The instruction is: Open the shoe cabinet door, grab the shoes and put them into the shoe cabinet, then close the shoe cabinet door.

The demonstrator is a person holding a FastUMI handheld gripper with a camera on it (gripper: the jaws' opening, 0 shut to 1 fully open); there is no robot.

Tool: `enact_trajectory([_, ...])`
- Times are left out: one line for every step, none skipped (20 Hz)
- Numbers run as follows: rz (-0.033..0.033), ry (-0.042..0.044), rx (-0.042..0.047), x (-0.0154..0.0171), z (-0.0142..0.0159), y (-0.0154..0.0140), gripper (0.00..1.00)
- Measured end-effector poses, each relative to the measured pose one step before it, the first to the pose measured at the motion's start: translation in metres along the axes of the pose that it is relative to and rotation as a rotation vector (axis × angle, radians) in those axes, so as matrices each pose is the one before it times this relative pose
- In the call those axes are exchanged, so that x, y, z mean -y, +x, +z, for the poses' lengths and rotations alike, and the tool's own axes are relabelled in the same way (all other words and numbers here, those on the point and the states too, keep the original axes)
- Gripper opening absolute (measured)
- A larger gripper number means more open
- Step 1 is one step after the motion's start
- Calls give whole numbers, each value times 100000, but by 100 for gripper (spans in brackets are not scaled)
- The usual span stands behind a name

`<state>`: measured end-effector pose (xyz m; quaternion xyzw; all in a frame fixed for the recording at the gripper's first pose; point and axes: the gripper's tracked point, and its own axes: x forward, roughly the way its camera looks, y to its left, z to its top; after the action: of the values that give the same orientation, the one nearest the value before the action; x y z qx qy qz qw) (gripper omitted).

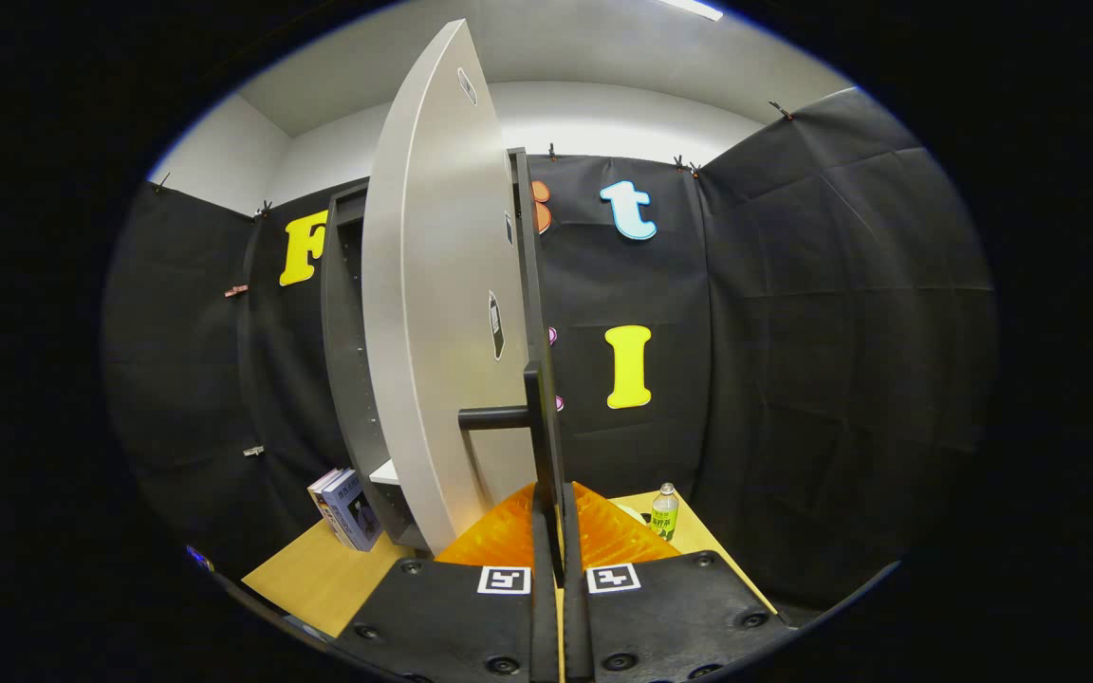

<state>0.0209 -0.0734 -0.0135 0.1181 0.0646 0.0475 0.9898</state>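
Though seemingly clamped, claw on handle.

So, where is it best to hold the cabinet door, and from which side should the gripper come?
Grip the dark handle bar along the cabinet door's free edge, coming straight at that edge. The bar is thin and upright, standing off on a short post, so it fits between the fingers. The gripper looks already shut on it.

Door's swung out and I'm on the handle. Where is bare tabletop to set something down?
The gripper is shut on the black bar handle of the pale grey cabinet door. Bare wooden tabletop lies in front of the leaning blue books, left of the fingers. A smaller strip lies near the green-labelled bottle. It is crowded around the handle and door.
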Motion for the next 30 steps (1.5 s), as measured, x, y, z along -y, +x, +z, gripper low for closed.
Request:
enact_trajectory([-652,-410,406,154,-40,-242,7])
enact_trajectory([-1642,-235,636,379,-174,-513,7])
enact_trajectory([-781,533,82,150,-97,-756,7])
enact_trajectory([-902,1309,-620,56,-213,-834,7])
enact_trajectory([-542,914,-771,69,-209,-633,7])
enact_trajectory([-1426,-332,-1199,271,-152,-1025,11])
enact_trajectory([-1299,-1787,-1384,219,-319,-751,14])
enact_trajectory([119,-1152,-1559,-301,-576,-652,19])
enact_trajectory([-773,-782,-610,-370,-101,-976,33])
enact_trajectory([689,-357,-395,-706,-186,-896,47])
enact_trajectory([1624,-425,-1149,-1355,-496,-1068,61])
enact_trajectory([1853,-1353,-1170,-1267,-530,-709,75])
enact_trajectory([2007,-779,-851,-1358,-447,-540,80])
enact_trajectory([2805,-536,-2577,-1818,-839,-239,89])
enact_trajectory([2194,-110,-4220,-1915,-1604,521,99])
enact_trajectory([1451,551,-3475,-1300,-1273,318,99])
enact_trajectory([1731,1409,-3367,-1443,-1421,747,99])
enact_trajectory([1930,573,-3944,-1558,-1458,957,99])
enact_trajectory([1227,496,-3708,-1007,-1535,1363,99])
enact_trajectory([1361,129,-3352,-968,-1503,1283,99])
enact_trajectory([1255,248,-3007,-450,-1616,1089,99])
enact_trajectory([1395,563,-3976,-739,-1686,1326,100])
enact_trajectory([1616,801,-3158,-777,-1506,1614,99])
enact_trajectory([1076,446,-4025,-508,-1631,1296,99])
enact_trajectory([1393,-91,-4073,-491,-1809,1361,99])
enact_trajectory([266,-926,-3529,-567,-1465,1891,99])
enact_trajectory([254,-1096,-3033,-311,-1483,1795,99])
enact_trajectory([-285,-463,-3934,-52,-1656,1996,99])
enact_trajectory([239,307,-3573,-205,-1622,1889,99])
enact_trajectory([162,103,-3317,-261,-1574,2056,99])
